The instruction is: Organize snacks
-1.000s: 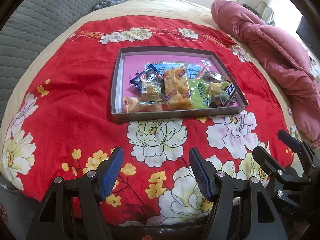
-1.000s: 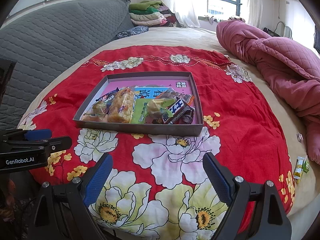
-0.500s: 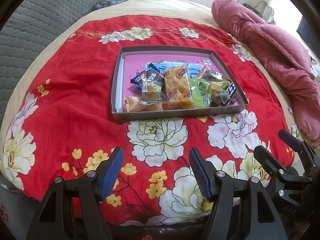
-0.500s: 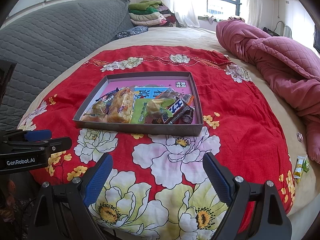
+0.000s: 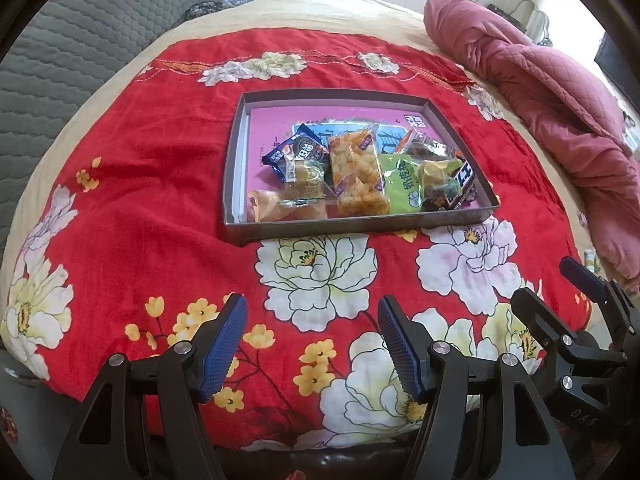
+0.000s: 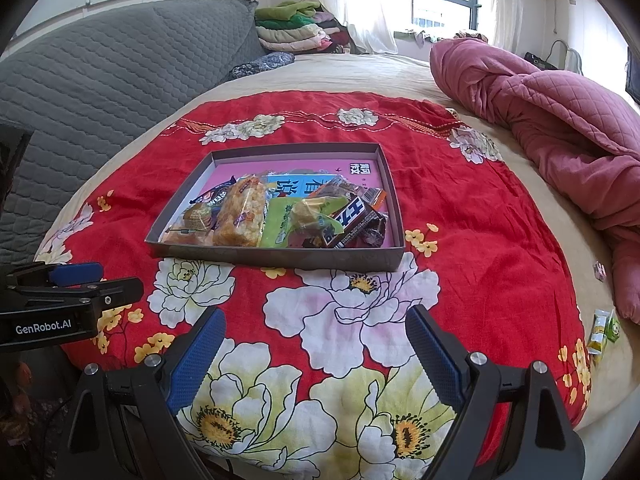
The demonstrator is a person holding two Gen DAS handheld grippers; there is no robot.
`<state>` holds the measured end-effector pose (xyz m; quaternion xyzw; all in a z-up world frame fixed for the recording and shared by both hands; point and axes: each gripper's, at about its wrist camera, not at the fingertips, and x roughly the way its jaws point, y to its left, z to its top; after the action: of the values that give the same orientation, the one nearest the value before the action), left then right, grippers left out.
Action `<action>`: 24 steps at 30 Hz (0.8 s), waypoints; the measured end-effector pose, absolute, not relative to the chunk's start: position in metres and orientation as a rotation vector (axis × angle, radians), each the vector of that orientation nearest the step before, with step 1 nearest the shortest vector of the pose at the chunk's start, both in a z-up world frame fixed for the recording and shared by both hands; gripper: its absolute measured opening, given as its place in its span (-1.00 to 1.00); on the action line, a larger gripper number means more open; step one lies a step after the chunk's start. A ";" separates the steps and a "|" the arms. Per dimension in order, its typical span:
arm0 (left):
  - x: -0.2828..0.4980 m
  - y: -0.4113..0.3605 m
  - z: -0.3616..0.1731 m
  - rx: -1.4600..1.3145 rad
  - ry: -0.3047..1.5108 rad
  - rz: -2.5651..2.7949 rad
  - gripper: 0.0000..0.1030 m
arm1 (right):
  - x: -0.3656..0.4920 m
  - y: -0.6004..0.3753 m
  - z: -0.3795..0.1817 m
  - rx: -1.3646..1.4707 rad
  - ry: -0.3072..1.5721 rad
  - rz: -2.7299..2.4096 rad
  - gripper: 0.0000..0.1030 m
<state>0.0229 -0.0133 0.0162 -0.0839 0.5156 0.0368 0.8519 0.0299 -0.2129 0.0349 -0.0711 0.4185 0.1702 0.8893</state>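
A shallow grey box [image 5: 236, 160] with a pink floor sits on a red flowered cloth [image 5: 152, 184]; it also shows in the right wrist view [image 6: 280, 258]. Several snack packets lie in its near half: an orange cracker pack [image 5: 358, 172], a green pack [image 5: 402, 190], a blue cookie pack [image 5: 298, 152] and a dark chocolate bar [image 6: 352, 220]. My left gripper [image 5: 312, 342] is open and empty, near the cloth's front edge. My right gripper [image 6: 316, 354] is open and empty, also short of the box. Two small packets [image 6: 604, 330] lie on the bed at the right.
A pink quilted blanket [image 6: 560, 120] is bunched along the right side of the bed. A grey padded headboard [image 6: 100, 80] stands on the left. Folded clothes [image 6: 296, 28] are stacked at the far end by the window.
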 end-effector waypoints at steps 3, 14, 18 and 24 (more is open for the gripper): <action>0.023 -0.014 0.016 -0.168 1.087 0.078 0.34 | 0.030 -0.213 0.035 -0.147 0.871 0.353 0.77; 0.024 -0.014 0.016 -0.168 1.088 0.085 0.34 | 0.030 -0.212 0.035 -0.146 0.873 0.351 0.77; 0.024 -0.013 0.016 -0.168 1.087 0.087 0.34 | 0.030 -0.212 0.034 -0.147 0.873 0.351 0.77; 0.023 -0.012 0.016 -0.167 1.089 0.089 0.34 | 0.030 -0.212 0.034 -0.147 0.873 0.351 0.77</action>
<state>0.0233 -0.0123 0.0162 -0.0791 0.5174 0.0423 0.8511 0.0301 -0.2120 0.0339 -0.0710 0.4204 0.1687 0.8887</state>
